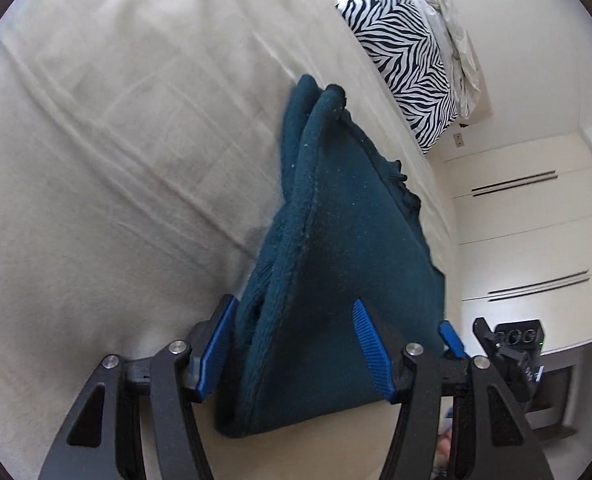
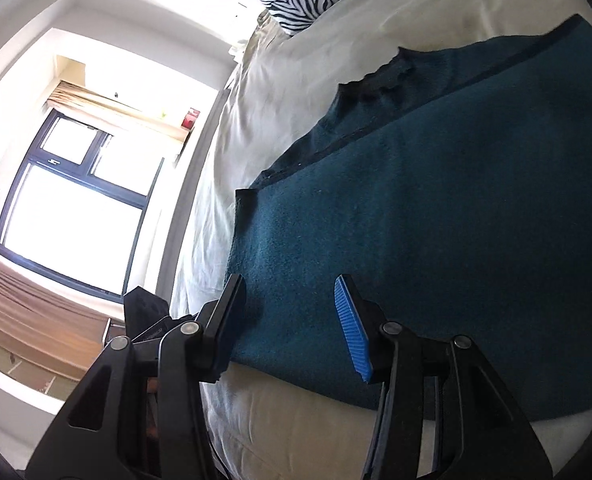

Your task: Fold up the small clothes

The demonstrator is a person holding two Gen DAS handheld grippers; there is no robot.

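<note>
A dark teal fleece garment (image 1: 335,240) rises in a tented fold off the cream bed sheet (image 1: 116,140). My left gripper (image 1: 296,304) is shut on its near bunched edge, and the thick layers fill the space between the blue pads. In the right wrist view the same garment (image 2: 435,220) lies flat on the bed. My right gripper (image 2: 290,280) hovers open over its near edge, pads apart and not pressing the cloth. A blue fingertip (image 1: 451,338) of the right gripper shows just right of the left one.
A zebra-print pillow (image 1: 399,52) with a pale crumpled cloth (image 1: 455,40) lies at the bed's head. White wardrobe doors (image 1: 535,220) stand past the bed's right side. A bright window (image 2: 76,208) and curtains lie beyond the bed's left edge (image 2: 200,240).
</note>
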